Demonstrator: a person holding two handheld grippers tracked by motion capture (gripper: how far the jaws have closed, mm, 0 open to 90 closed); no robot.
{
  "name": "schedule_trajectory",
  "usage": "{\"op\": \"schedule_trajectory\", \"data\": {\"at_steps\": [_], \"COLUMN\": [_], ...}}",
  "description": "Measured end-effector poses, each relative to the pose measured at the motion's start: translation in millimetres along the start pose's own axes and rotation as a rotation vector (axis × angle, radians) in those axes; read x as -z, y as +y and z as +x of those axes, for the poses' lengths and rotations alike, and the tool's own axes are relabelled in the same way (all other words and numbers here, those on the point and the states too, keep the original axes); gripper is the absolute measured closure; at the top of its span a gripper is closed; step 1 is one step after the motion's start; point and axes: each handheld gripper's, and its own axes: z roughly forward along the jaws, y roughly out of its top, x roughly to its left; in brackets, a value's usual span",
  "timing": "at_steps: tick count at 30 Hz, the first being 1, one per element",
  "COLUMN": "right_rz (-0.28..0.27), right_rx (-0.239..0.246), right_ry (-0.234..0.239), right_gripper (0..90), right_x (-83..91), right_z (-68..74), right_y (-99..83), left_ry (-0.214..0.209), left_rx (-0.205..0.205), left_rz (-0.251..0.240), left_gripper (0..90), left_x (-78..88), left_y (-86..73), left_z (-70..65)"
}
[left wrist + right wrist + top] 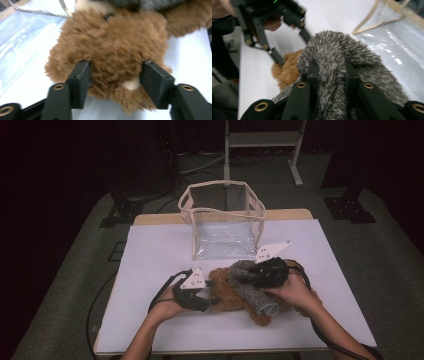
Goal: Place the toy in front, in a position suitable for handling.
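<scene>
The fingers (80, 82) of the left gripper (214, 301) stood on either side of the brown plush toy (112, 47), their pads sunk in its fur, so they were closed on the toy's near end. The fingers (313, 75) of the right gripper (249, 274) were closed on a fold of the grey fuzzy cloth (337, 57), pinched tight between them. The toy lay on the white tabletop (160, 260) in front of the clear bag (222, 220), which stood upright and open just behind it, and the cloth was draped across the toy's middle.

Likely faults from this position:
- The left grip held mostly pile; a pull by the right gripper could probably drag the toy out of the left fingers.
- The right fingers held only a fold, so the cloth could slip free under load.
- A sideways tug could push the toy against the bag and tip it, since the bag was light and unsupported.

Limits of view: the toy's far side was covered by the cloth and the right hand (295, 292). Whether the cloth was a separate piece or a garment worn by the toy could not be told. The right gripper view was blurred.
</scene>
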Motion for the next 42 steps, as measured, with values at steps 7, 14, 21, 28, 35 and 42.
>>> {"op": "schedule_trajectory", "data": {"at_steps": [7,14,21,28,35,42], "right_rz": [0.022,0.007,-0.006,0.009,0.033,0.096], "right_rx": [0.066,0.022,-0.033,-0.004,-0.013,-0.016], "right_ry": [0.029,-0.029,-0.005,0.065,0.043,0.058], "right_gripper": [72.0,71.9,71.7,71.6,71.6,71.4], "right_x": [7.3,10.7,-0.3,5.8,-6.5,-28.4], "right_z": [21.4,0.0,-6.1,7.1,-3.3,-0.2], "right_y": [-2.2,9.1,0.6,-1.3,17.8,20.1], "left_ry": [-0.042,-0.063,-0.055,-0.108,-0.100,-0.132], "left_rx": [0.018,-0.006,0.010,0.012,-0.042,-0.080], "left_rz": [-0.021,-0.003,-0.005,-0.039,-0.004,0.027], "left_gripper": [39.7,40.6,33.2,31.1,32.8,33.0], "left_x": [-7.8,-7.5,-2.0,-6.6,-9.4,-6.0], "left_y": [0.7,0.1,0.5,5.1,6.0,3.7], "left_z": [-5.0,-7.9,-1.1,-9.5,-16.4,-17.7]}}
